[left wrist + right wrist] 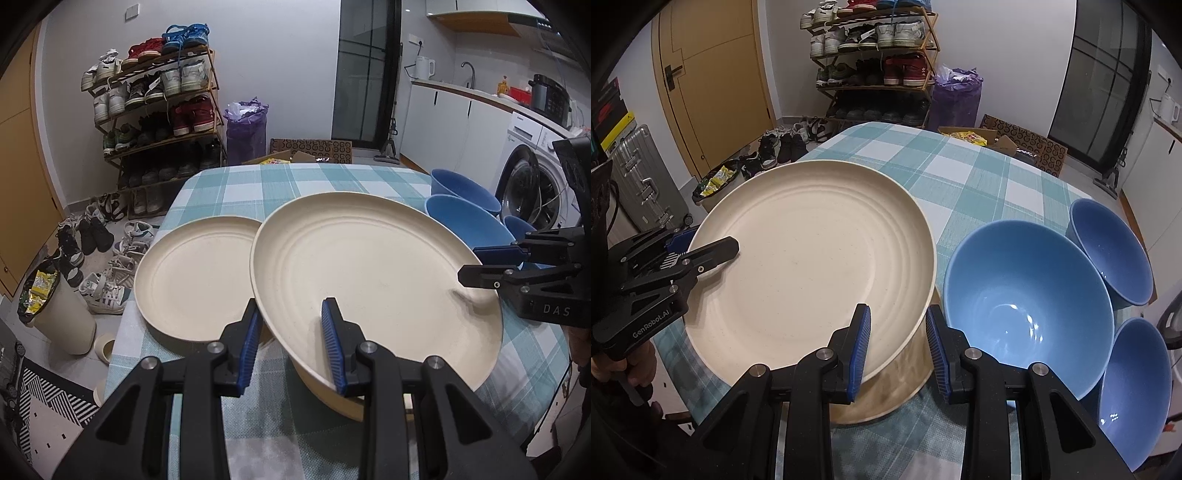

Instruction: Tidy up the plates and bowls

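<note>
A large cream plate (369, 269) (812, 258) hangs tilted over the checked tablecloth (295, 181), held by both grippers. My left gripper (291, 310) (705, 242) is shut on its near rim, one pad on top and one beneath. My right gripper (898, 314) (472, 264) is shut on the opposite rim in the same way. A second cream plate (195, 280) lies flat on the table, to the left in the left wrist view, partly under the held one. Three blue bowls (1027, 306) (1112, 251) (1134, 387) sit to the right.
The table's left edge (122, 332) drops to a floor with a cream bin (62, 317) and loose shoes (107, 291). A shoe rack (159, 110) stands behind. A washing machine (535, 188) is at the right, and a cardboard box (1027, 144) lies past the table's far edge.
</note>
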Action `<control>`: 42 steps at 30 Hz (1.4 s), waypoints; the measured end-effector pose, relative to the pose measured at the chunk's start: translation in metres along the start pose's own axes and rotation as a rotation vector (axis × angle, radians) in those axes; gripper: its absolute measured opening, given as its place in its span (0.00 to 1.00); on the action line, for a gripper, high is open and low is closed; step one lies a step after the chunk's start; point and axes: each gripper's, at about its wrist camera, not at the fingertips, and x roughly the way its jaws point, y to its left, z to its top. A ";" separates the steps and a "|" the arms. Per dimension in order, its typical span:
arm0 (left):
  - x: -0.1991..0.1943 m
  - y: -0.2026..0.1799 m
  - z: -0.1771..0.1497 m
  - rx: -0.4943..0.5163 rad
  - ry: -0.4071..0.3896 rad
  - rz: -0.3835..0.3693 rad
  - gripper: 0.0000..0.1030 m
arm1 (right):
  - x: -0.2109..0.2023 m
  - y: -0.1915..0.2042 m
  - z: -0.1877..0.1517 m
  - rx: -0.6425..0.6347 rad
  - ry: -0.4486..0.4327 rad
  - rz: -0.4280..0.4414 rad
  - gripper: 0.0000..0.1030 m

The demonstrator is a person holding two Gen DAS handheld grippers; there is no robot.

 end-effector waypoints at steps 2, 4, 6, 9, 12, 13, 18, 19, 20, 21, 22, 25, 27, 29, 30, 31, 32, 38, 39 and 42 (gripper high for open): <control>0.004 0.000 -0.002 -0.002 0.011 -0.004 0.30 | 0.000 0.001 -0.004 0.005 0.002 -0.001 0.31; 0.006 -0.001 -0.003 -0.001 0.015 -0.006 0.30 | 0.000 0.002 -0.007 0.005 0.002 -0.007 0.31; 0.008 -0.002 -0.005 0.003 0.020 -0.007 0.30 | 0.002 0.001 -0.010 0.011 0.005 -0.009 0.31; 0.011 -0.004 -0.006 0.011 0.026 -0.011 0.30 | 0.003 0.000 -0.015 0.020 0.008 -0.009 0.31; 0.015 -0.005 -0.008 0.014 0.032 -0.008 0.30 | 0.006 0.000 -0.020 0.023 0.016 -0.009 0.31; 0.017 -0.005 -0.009 0.015 0.035 -0.007 0.30 | 0.007 -0.001 -0.022 0.024 0.019 -0.008 0.31; 0.023 -0.005 -0.013 0.020 0.049 -0.006 0.30 | 0.013 -0.002 -0.027 0.029 0.026 -0.005 0.31; 0.024 -0.006 -0.013 0.021 0.052 -0.005 0.30 | 0.013 -0.002 -0.028 0.030 0.027 -0.004 0.31; 0.025 -0.006 -0.014 0.023 0.053 -0.004 0.30 | 0.013 -0.001 -0.029 0.030 0.028 -0.005 0.31; 0.025 -0.007 -0.015 0.026 0.054 -0.003 0.30 | 0.014 -0.001 -0.030 0.030 0.028 -0.006 0.31; 0.026 -0.008 -0.016 0.031 0.055 0.000 0.30 | 0.014 0.000 -0.031 0.028 0.028 -0.010 0.31; 0.028 -0.009 -0.017 0.037 0.059 0.003 0.30 | 0.016 0.000 -0.034 0.026 0.030 -0.016 0.31; 0.030 -0.011 -0.018 0.042 0.059 0.009 0.30 | 0.018 0.001 -0.035 0.022 0.032 -0.024 0.31; 0.031 -0.012 -0.019 0.046 0.063 0.012 0.30 | 0.020 0.002 -0.037 0.016 0.035 -0.031 0.31; 0.033 -0.012 -0.019 0.048 0.066 0.011 0.30 | 0.021 0.002 -0.038 0.013 0.036 -0.035 0.31; 0.034 -0.013 -0.020 0.049 0.068 0.012 0.30 | 0.023 0.002 -0.039 0.012 0.037 -0.037 0.31; 0.036 -0.014 -0.021 0.051 0.073 0.010 0.30 | 0.024 0.001 -0.040 0.012 0.038 -0.040 0.31; 0.043 -0.017 -0.025 0.064 0.091 0.006 0.30 | 0.029 -0.001 -0.045 0.009 0.045 -0.057 0.31; 0.045 -0.019 -0.026 0.070 0.095 0.009 0.30 | 0.030 -0.002 -0.045 0.008 0.047 -0.060 0.31; 0.050 -0.022 -0.028 0.081 0.108 0.013 0.30 | 0.032 -0.003 -0.047 0.006 0.054 -0.064 0.31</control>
